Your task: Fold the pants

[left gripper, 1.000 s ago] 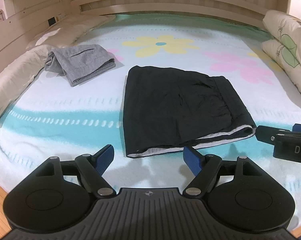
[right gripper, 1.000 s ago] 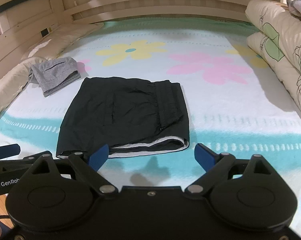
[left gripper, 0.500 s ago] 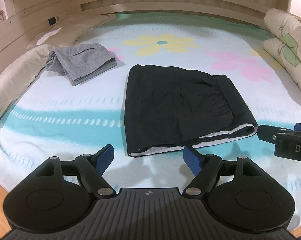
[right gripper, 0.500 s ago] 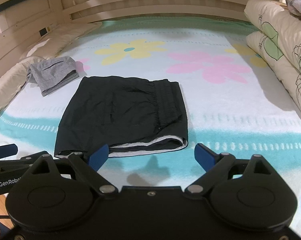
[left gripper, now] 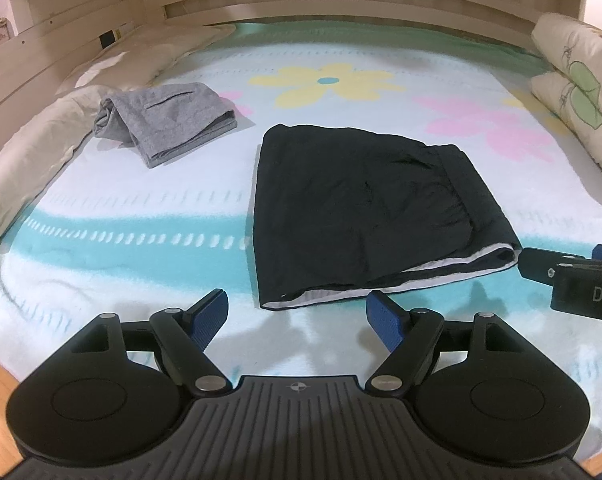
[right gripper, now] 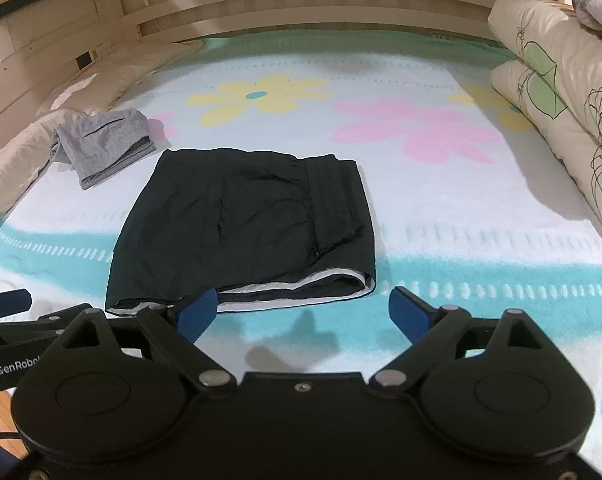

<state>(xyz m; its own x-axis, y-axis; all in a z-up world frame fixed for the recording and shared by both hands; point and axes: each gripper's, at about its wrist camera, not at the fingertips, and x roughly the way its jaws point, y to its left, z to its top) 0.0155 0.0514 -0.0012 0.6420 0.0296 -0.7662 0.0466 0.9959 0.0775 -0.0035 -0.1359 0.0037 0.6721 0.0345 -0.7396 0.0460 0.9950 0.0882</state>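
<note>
Only rightward, grey-patterned cushion (right gripper: 599,10) atop pillows (right gripper: 557,92)

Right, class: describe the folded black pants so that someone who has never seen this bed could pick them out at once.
Start from the flowered blanket that covers the bed. Near its front edge, on the turquoise stripe, lie the black pants, folded flat, just ahead of both open grippers. Unlike the smaller grey garment further back by the left pillow, they are black with a thin white lining along the near edge.

bare blanket (right gripper: 441,216) right of black pants (right gripper: 241,224); grey garment (right gripper: 105,144) blocks left.
</note>
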